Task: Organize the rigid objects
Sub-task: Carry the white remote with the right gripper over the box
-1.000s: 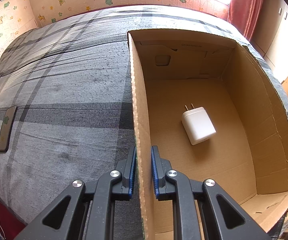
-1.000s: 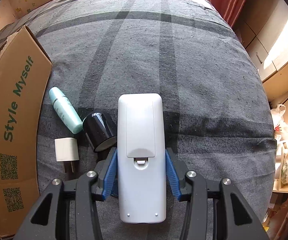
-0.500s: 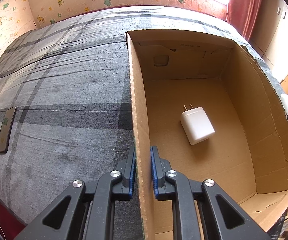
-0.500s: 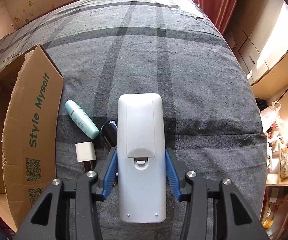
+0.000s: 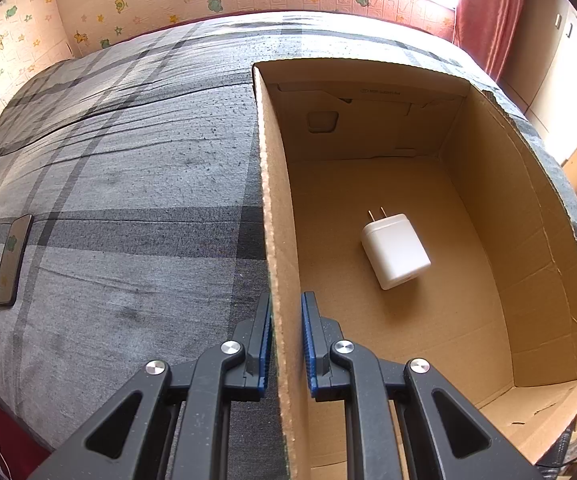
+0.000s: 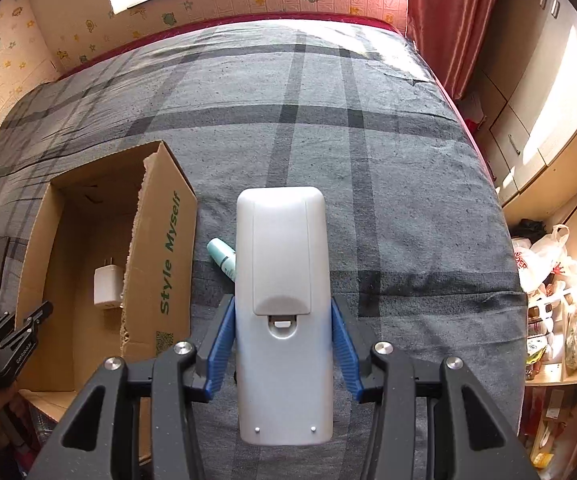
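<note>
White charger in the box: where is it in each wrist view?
Left wrist: white charger right of centre, flat on the cardboard box floor, prongs pointing away.
Right wrist: white charger at left, inside the box behind the torn wall.
Shared landmark: the box wall clamped by the left claw.

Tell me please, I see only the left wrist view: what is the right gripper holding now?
Observer: The right gripper has its fingers closed on a white remote control, back side up, so the battery cover shows.
Operator: Thank you. What lies on the bed outside the cardboard box, on its right side?
Observer: A teal tube lies on the grey blanket close to the box's outer wall. The remote control hides its lower part and whatever may lie beside it there.
</note>
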A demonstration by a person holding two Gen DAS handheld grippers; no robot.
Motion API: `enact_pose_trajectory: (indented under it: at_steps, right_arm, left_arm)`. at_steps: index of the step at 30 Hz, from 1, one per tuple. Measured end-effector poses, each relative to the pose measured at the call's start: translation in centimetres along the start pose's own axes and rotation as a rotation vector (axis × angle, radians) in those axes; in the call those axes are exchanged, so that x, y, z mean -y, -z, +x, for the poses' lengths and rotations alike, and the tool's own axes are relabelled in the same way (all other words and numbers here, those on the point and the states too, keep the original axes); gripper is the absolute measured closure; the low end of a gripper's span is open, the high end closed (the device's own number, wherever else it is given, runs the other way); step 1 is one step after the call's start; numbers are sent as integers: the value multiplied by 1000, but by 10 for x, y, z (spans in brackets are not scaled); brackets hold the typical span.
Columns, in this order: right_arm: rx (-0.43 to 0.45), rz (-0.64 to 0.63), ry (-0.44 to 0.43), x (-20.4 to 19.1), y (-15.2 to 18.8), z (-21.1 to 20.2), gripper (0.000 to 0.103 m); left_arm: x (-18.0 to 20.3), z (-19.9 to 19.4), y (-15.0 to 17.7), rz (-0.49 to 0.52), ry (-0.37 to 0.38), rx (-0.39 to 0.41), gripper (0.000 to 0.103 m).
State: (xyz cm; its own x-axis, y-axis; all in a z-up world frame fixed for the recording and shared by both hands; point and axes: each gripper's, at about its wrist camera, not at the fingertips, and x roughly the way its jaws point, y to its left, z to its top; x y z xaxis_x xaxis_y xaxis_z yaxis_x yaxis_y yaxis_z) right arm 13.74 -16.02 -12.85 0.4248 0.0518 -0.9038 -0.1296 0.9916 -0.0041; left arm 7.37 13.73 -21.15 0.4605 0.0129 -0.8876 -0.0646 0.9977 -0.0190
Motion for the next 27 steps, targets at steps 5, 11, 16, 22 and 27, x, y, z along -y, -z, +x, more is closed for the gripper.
enact_pose_trajectory:
  at_steps: [5, 11, 16, 22, 27]
  right_arm:
    - [28, -54, -28, -28, -7, -18, 53]
    - [51, -110, -69, -62, -14, -29, 53]
    - [50, -155, -93, -89, -17, -28, 53]
    - [37, -196, -110, -117, -22, -20, 53]
    - [23, -212, -118, -137, -26, -9, 53]
  left_arm:
    - [1, 0, 0, 4, -4, 0, 88]
    - [1, 0, 1, 4, -3, 1, 88]
    - [-1, 0, 0, 0, 2, 1, 88]
    - [-2, 0, 1, -1, 6, 1, 88]
    - [-3, 0, 1, -1, 9, -1, 88]
